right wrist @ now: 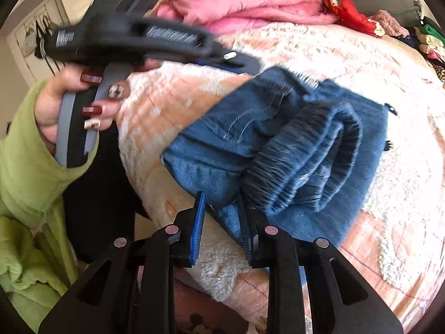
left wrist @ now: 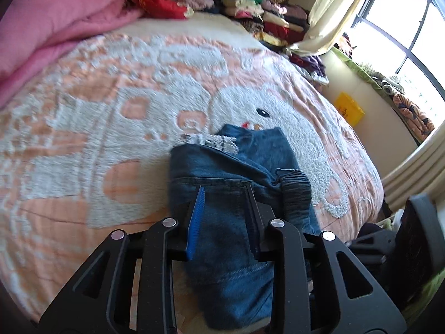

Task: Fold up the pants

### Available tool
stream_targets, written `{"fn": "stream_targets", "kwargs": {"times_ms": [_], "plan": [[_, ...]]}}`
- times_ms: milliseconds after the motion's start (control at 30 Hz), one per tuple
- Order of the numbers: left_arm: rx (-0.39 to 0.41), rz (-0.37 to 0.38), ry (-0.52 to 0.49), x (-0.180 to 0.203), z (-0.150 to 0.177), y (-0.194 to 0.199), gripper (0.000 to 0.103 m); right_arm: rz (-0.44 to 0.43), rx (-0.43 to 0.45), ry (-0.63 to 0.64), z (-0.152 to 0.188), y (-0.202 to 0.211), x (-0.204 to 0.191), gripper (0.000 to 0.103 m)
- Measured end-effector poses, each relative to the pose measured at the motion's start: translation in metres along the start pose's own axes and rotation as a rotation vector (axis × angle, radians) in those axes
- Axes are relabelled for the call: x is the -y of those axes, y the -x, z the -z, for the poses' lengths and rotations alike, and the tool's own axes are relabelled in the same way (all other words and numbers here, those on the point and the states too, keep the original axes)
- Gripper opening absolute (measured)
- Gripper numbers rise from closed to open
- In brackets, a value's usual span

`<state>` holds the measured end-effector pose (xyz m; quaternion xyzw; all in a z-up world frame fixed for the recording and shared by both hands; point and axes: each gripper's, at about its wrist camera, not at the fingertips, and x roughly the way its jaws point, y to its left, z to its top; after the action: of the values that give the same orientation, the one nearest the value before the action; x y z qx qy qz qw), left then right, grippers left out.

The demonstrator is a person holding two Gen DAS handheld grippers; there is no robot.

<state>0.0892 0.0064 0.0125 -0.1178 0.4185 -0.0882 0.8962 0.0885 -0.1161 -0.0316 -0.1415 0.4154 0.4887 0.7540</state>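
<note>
The pink blanket (left wrist: pixel 52 25) is lying bunched at the far left of the bed (left wrist: pixel 83 144), well apart from the work, so it is posing no trouble. Moving right, the left tool (left wrist: pixel 224 192) is hanging over the folded pants (left wrist: pixel 230 172) with its jaws spread apart and nothing between them — the denim is only showing through the gap. The pants are sitting as a compact bundle near the bed's near edge, with the ribbed waistband (right wrist: pixel 303 150) rolled on top. Further right, the right tool (right wrist: pixel 222 203) is likewise standing open at the bundle's near corner, gripping nothing that I can make out. The risk lies there: the bundle is resting close to the edge — a nudge from either open finger could be dragging it off, or catching the loose waistband roll and springing the fold open.
</note>
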Motion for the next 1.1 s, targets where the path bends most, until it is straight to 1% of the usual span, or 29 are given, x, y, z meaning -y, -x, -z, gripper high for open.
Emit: {"fn": "stream_targets", "kwargs": {"times_ms": [33,100,167,200,267,333,433,500,533,600,633,767,800,867,900,967,1000,1033,1067,1100], "plan": [[0.007,-0.006,0.001,-0.002,0.003,0.005,0.021,0.001,0.014,-0.008,-0.003,0.005,0.003,0.023],[0.013,-0.008,0.012,-0.005,0.01,0.013,0.021,0.012,0.049,-0.019,-0.006,0.018,0.006,0.028],[0.004,0.0,0.022,-0.006,0.024,0.019,0.02,0.029,0.083,-0.029,-0.01,0.028,0.011,0.036],[-0.003,0.007,0.02,-0.005,0.03,0.02,0.02,0.046,0.104,-0.038,-0.013,0.034,0.014,0.037],[-0.036,0.031,-0.007,0.004,0.045,0.022,0.019,0.07,0.128,-0.056,-0.02,0.042,0.021,0.039],[-0.068,0.056,-0.041,0.016,0.058,0.022,0.015,0.111,0.147,-0.072,-0.031,0.046,0.03,0.04],[-0.107,0.083,-0.092,0.037,0.072,0.015,0.015,0.157,0.155,-0.07,-0.049,0.041,0.039,0.041],[-0.134,0.08,-0.102,0.043,0.078,0.004,0.015,0.187,0.143,-0.061,-0.062,0.033,0.045,0.041],[-0.162,0.079,-0.104,0.045,0.082,-0.003,0.015,0.197,0.136,-0.058,-0.067,0.029,0.048,0.041],[-0.199,0.077,-0.131,0.05,0.09,-0.015,0.015,0.211,0.103,-0.05,-0.083,0.01,0.053,0.043],[-0.206,0.073,-0.139,0.051,0.093,-0.018,0.015,0.214,0.082,-0.049,-0.088,0.002,0.056,0.046],[-0.21,0.085,-0.125,0.048,0.095,-0.021,0.015,0.225,-0.012,-0.04,-0.1,-0.032,0.068,0.046],[-0.21,0.089,-0.119,0.047,0.095,-0.021,0.015,0.216,-0.058,-0.037,-0.1,-0.046,0.072,0.046],[-0.209,0.093,-0.117,0.046,0.095,-0.022,0.015,0.2,-0.124,-0.034,-0.096,-0.062,0.074,0.026],[-0.209,0.093,-0.117,0.046,0.095,-0.022,0.015,0.197,-0.126,-0.029,-0.096,-0.066,0.074,0.025],[-0.206,0.096,-0.117,0.047,0.096,-0.022,0.015,0.208,-0.101,-0.03,-0.099,-0.065,0.071,0.021],[-0.204,0.099,-0.116,0.046,0.095,-0.021,0.015,0.234,-0.079,-0.032,-0.101,-0.062,0.071,0.016],[-0.205,0.102,-0.112,0.045,0.095,-0.022,0.015,0.278,-0.069,-0.026,-0.103,-0.062,0.072,0.005],[-0.205,0.103,-0.112,0.045,0.095,-0.023,0.015,0.301,-0.077,-0.021,-0.103,-0.064,0.073,0.005],[-0.205,0.103,-0.113,0.042,0.094,-0.021,0.015,0.302,-0.094,-0.02,-0.103,-0.07,0.075,0.005]]}}
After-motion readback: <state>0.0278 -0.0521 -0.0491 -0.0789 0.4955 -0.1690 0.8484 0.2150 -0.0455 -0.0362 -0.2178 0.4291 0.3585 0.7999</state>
